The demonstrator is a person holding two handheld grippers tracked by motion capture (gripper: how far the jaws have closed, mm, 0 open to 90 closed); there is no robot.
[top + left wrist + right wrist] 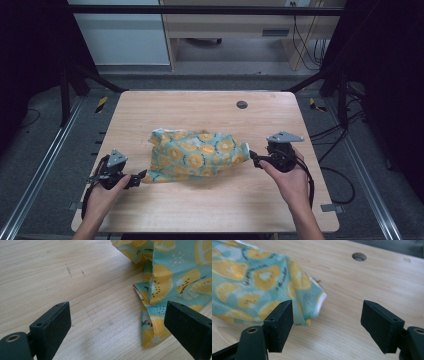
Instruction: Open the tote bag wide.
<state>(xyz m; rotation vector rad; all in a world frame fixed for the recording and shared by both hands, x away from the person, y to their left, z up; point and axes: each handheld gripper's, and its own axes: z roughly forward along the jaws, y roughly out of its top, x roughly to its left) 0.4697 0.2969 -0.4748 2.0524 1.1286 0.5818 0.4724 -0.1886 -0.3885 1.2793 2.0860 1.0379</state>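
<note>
High view: a soft, light cloth (197, 154) lies crumpled on the table (200, 107); left gripper (141, 177) and right gripper (253, 158), both wide and empty, should pinch opposite corners.

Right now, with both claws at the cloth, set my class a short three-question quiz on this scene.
1. True or false: the left claw is clamped shut on the crumpled teal cloth with yellow lemon-slice print.
2. Which claw has a cloth corner beside one finger? A left, B right, C both.
3. Fill in: the small dark round hole lies in the light wooden ____.

Key: 1 false, its jaws stand wide apart. 2 C, the right claw too. 3 table.
</note>
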